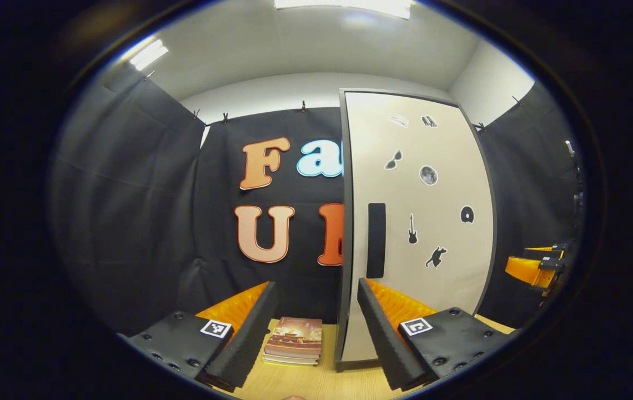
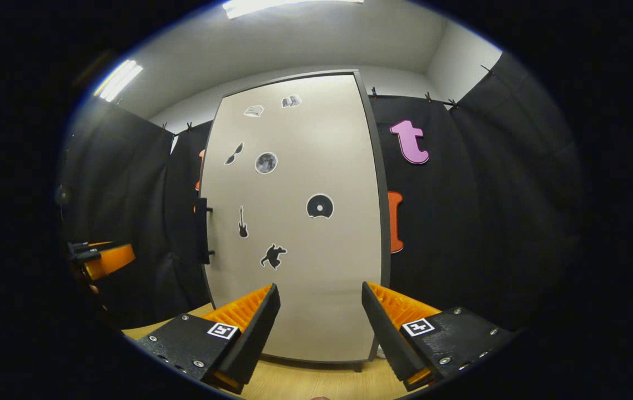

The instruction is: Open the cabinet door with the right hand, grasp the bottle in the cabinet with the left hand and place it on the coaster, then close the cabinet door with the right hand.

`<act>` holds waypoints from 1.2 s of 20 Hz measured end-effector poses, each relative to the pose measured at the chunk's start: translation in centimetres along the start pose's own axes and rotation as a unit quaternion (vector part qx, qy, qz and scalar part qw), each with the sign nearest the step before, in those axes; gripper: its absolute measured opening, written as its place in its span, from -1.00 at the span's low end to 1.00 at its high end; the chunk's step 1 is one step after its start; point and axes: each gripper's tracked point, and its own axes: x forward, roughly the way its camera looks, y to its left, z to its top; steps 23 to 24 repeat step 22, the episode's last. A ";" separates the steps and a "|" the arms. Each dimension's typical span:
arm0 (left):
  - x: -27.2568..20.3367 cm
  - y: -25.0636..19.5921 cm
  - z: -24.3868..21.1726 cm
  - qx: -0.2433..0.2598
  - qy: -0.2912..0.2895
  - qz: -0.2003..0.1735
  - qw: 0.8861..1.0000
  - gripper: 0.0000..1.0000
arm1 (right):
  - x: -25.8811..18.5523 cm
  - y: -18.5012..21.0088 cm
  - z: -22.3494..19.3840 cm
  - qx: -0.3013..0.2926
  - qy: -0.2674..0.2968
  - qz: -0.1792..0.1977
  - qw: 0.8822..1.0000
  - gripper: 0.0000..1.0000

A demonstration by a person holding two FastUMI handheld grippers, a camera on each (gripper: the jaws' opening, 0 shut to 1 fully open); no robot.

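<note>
Cabinet door (image 2: 294,222) shut, standing upright on the wooden table (image 2: 316,383), dead ahead at twelve o'clock of the right gripper (image 2: 319,316) and well apart from it. Handle (image 2: 202,230) at about ten o'clock from those fingertips, a dark vertical bar along the door's left edge in the right gripper view, long axis running straight up and down. Right fingers spread wide, nothing between them. Likely need: a swing toward ten o'clock with the jaws kept level, so the upright bar passes between the fingers crosswise.

In the left gripper view, the same handle (image 1: 376,240) at roughly one o'clock from the left gripper (image 1: 316,311), close to the door's near edge; fingers there also wide apart and empty. Left gripper apparently as close to the handle as the right, though the task gives the door to the right hand. Other gripper (image 1: 533,269) at three o'clock far off in the left gripper view; other gripper (image 2: 103,258) at nine o'clock in the right gripper view.

Bottle hidden behind the closed door, position inside impossible to tell. Coaster not made out. Stack of books (image 1: 294,347) flat on the table at six o'clock, just left of the cabinet's foot.

Task at its very start: door not yet opened.
</note>
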 end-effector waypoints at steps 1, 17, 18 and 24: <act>-0.2 -0.2 0.4 -0.001 -0.004 0.000 1.000 0.89 | -0.8 0.0 -0.7 -0.008 0.008 0.001 1.000 0.83; -2.0 -1.1 0.5 0.014 -0.001 0.009 1.000 0.89 | -4.1 0.6 2.7 -0.034 -0.002 0.007 0.999 0.84; -1.9 -1.2 0.6 0.015 0.000 0.007 1.000 0.92 | -4.2 0.5 2.9 -0.037 -0.002 0.004 0.999 0.84; -1.8 -1.6 0.4 0.015 0.008 0.002 1.000 0.89 | -4.9 0.2 2.6 -0.033 0.008 0.001 0.999 0.84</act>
